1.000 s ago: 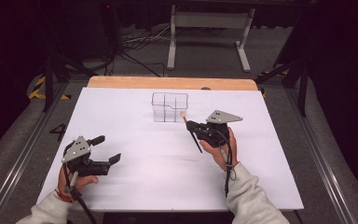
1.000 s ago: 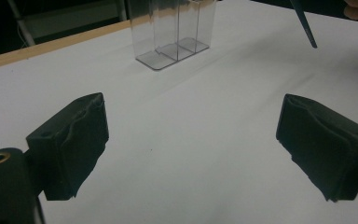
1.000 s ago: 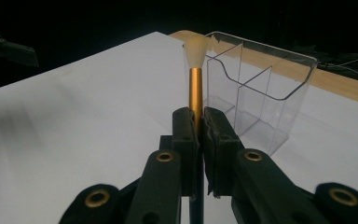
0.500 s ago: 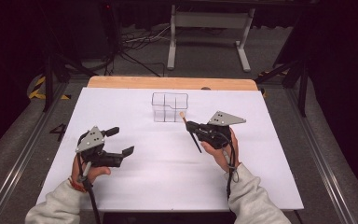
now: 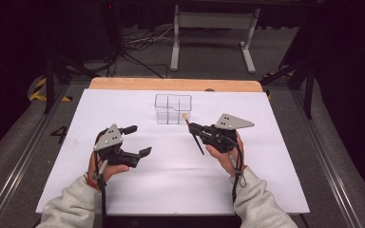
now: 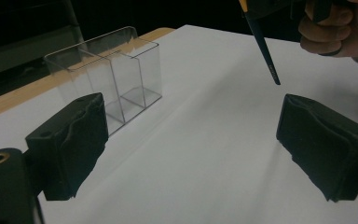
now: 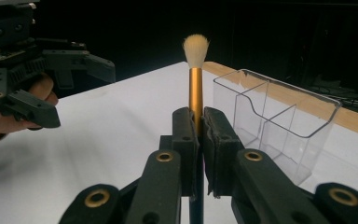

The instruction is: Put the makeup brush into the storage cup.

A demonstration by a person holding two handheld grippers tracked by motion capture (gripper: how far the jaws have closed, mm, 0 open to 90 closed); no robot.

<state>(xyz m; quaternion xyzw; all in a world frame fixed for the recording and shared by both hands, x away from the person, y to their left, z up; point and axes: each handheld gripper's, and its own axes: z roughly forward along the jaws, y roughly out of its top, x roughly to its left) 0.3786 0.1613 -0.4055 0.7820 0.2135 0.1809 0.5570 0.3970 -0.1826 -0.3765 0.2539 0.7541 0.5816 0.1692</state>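
The desk (image 5: pixel 171 190) carries a white sheet with a bare wooden strip along its far edge; dark floor lies beyond all sides. Wide bare sheet lies around both tools, with open room between them and toward the near edge. A clear divided organizer (image 5: pixel 173 109) stands on the sheet ahead of both tools, near the far edge, its compartments empty as far as can be seen. The right tool (image 5: pixel 193 127) has its jaws pressed together on a makeup brush (image 5: pixel 193 133), pinching the gold ferrule just below the pale bristle tuft; in the right gripper view the brush (image 7: pixel 196 88) rises upright from between the jaws, and the organizer (image 7: pixel 279 121) sits just beyond and to the tool's right, apart from the brush. In the high view the dark handle slants down and back beneath the tool, its tip above the sheet, and the bristle end points toward the organizer, close to its near right corner. The right hand (image 5: pixel 225 154) grips this tool from below, forearm entering from the near edge. The left tool (image 5: pixel 138 141) is held off the sheet with its jaws spread wide and nothing between them, aimed toward the right tool. In the left gripper view the organizer (image 6: pixel 107 70) lies ahead to that tool's left and the brush handle (image 6: pixel 263 46) hangs ahead to its right. The left hand (image 5: pixel 100 166) holds it level, wrist low.
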